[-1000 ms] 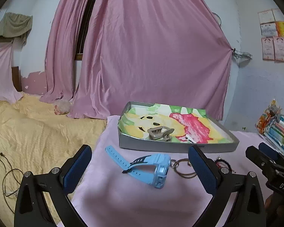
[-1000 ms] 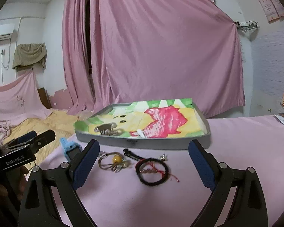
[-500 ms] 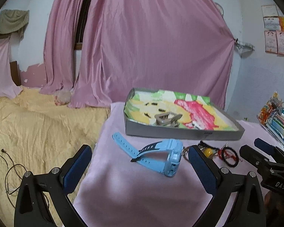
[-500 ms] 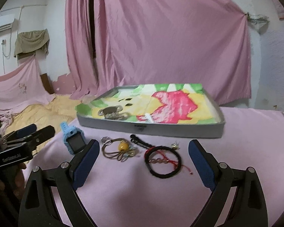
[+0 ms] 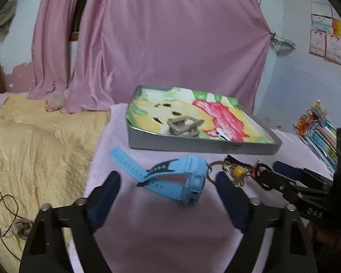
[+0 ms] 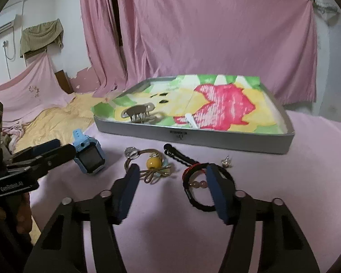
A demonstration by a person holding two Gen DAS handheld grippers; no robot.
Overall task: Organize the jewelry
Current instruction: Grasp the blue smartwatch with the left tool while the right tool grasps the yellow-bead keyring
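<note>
Tray (image 6: 227, 140) holds hair clip (image 6: 137, 113).

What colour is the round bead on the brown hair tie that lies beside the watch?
The bead is yellow; it shows best in the right wrist view.

Bedroom, pink curtains (image 5: 170, 45) (yellow bedspread (image 5: 34, 147))

R gripper (image 6: 172, 175) pad hides part of black bracelet (image 6: 201, 201).
</note>
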